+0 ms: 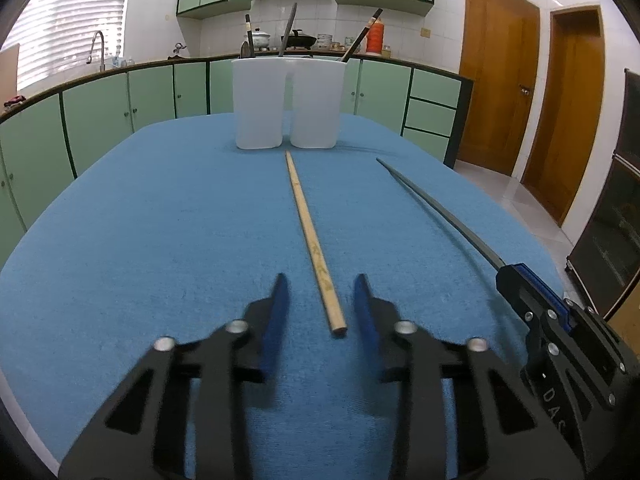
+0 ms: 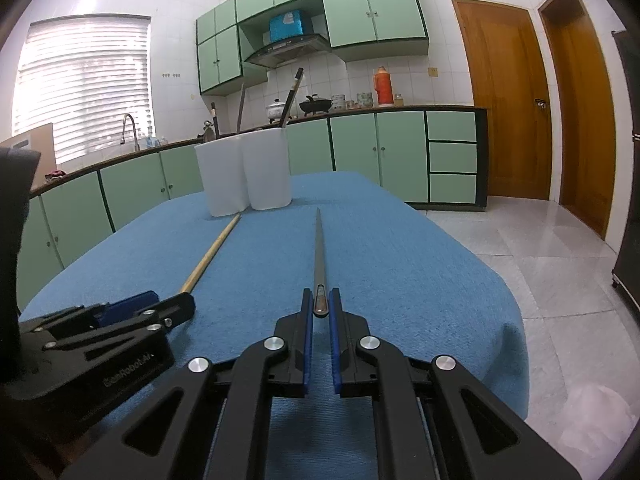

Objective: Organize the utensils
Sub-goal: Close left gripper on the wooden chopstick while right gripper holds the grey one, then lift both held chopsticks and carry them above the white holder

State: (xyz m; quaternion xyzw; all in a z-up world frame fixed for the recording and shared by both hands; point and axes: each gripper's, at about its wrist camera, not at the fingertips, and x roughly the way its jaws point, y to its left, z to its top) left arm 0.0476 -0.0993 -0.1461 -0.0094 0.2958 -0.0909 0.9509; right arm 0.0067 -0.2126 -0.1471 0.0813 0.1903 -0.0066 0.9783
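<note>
A light wooden chopstick (image 1: 310,236) lies on the blue tablecloth (image 1: 160,220), pointing at a white two-part utensil holder (image 1: 288,102). My left gripper (image 1: 320,300) is open, its blue-padded fingers either side of the chopstick's near end. A dark grey chopstick (image 2: 319,256) lies to the right. My right gripper (image 2: 321,306) is shut on its near end. The holder (image 2: 244,172) holds several dark utensils. The wooden chopstick (image 2: 210,254) and left gripper (image 2: 160,308) also show in the right wrist view. The right gripper (image 1: 516,276) and grey chopstick (image 1: 440,212) show in the left wrist view.
The table's right edge (image 2: 516,320) drops to a white tiled floor (image 2: 540,248). Green cabinets (image 1: 100,116) with a sink and cookware run behind the table. Wooden doors (image 2: 508,96) stand at the right.
</note>
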